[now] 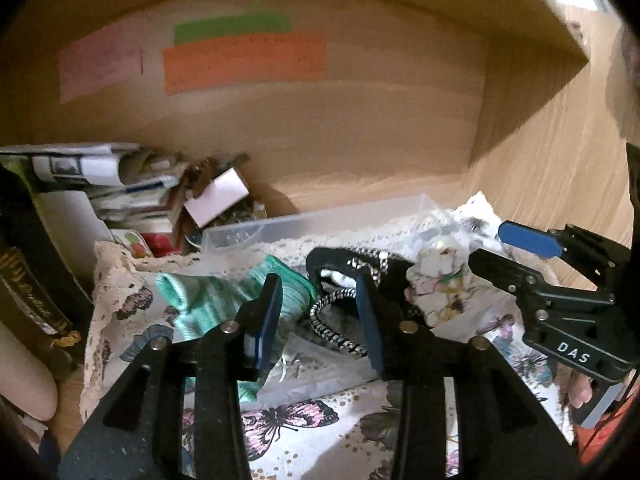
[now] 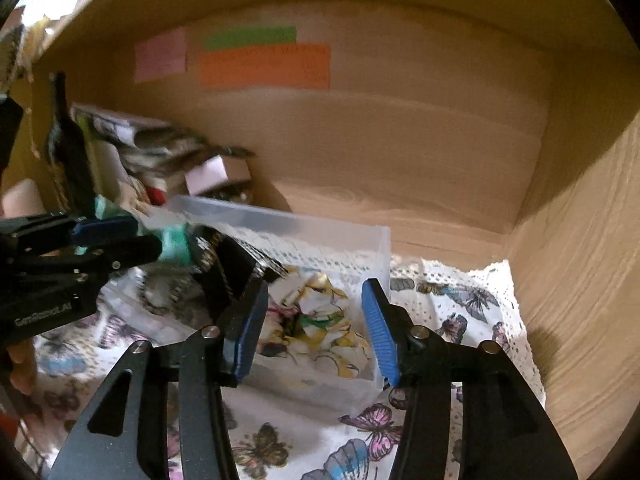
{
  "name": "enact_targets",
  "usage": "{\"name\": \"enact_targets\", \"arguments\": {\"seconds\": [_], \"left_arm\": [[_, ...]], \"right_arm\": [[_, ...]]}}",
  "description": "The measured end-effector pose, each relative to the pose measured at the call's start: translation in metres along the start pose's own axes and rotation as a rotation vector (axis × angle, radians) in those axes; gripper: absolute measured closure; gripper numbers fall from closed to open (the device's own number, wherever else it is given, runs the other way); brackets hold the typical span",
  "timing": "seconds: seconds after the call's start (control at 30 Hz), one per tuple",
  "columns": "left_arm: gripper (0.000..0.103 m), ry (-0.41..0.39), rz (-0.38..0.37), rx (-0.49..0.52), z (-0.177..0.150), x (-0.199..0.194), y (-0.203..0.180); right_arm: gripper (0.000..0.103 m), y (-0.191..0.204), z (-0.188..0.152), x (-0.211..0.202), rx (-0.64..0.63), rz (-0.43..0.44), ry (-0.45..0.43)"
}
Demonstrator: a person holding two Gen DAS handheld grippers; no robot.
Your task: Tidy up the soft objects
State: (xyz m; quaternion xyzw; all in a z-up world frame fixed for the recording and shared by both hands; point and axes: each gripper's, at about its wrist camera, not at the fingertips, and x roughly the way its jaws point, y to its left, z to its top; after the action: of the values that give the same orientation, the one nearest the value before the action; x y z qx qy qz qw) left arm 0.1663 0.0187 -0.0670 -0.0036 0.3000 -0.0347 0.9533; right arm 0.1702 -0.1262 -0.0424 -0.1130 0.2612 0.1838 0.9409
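Nearest in the left wrist view, the left gripper (image 1: pixel 320 312) hangs with its jaws spread and nothing between them, over a white butterfly-printed cloth with a lace edge (image 1: pixel 288 432) that covers the floor of a wooden shelf compartment (image 1: pixel 360 120). Just past its fingertips lie a mint-green striped knit sock (image 1: pixel 200 296) and a black item trimmed with black-and-white braided cord (image 1: pixel 348 280), whose exact kind is hard to make out.

In the right wrist view, the right gripper (image 2: pixel 316 328) also has its jaws spread and empty. Between and just beyond them sits a crumpled white floral fabric piece (image 2: pixel 320 320), lying inside a clear plastic rectangular bin (image 2: pixel 380 248) that rests on the butterfly cloth. The black corded item overlaps the bin's left side, and the green sock looks to be at or over its left rim, though motion blur there leaves this unsure.

Judging by how things lie, the sorting is partway: the floral piece seems settled in the bin, while the sock and the corded item look only loosely placed and may need tucking in.

Farther back on the left stands a cluttered pile of papers and small boxes (image 1: pixel 132 188), with a dark book spine (image 1: pixel 36 292) cut off at the edge. On the back wall are pink, green and orange paper notes (image 1: pixel 244 64); their writing is illegible. The bin's bottom is hidden by the fabrics.
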Motion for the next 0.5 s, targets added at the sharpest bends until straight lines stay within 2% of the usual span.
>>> {"name": "enact_targets", "arguments": {"seconds": [0.13, 0.2, 0.37, 0.5], "left_arm": [[0.06, -0.089, 0.005, -0.006, 0.005, -0.031, 0.002], [0.049, -0.13, 0.004, -0.013, 0.006, -0.045, 0.004], [0.044, -0.234, 0.01, 0.003, 0.008, -0.083, 0.002], [0.025, -0.304, 0.008, 0.008, 0.006, -0.108, 0.001]], "right_arm": [[0.056, 0.004, 0.009, -0.03, 0.006, 0.022, -0.076], [0.051, 0.007, 0.013, -0.046, 0.012, 0.034, -0.122], [0.04, 0.014, 0.018, -0.085, 0.02, 0.045, -0.227], [0.031, 0.021, 0.018, -0.105, 0.019, 0.054, -0.274]]}}
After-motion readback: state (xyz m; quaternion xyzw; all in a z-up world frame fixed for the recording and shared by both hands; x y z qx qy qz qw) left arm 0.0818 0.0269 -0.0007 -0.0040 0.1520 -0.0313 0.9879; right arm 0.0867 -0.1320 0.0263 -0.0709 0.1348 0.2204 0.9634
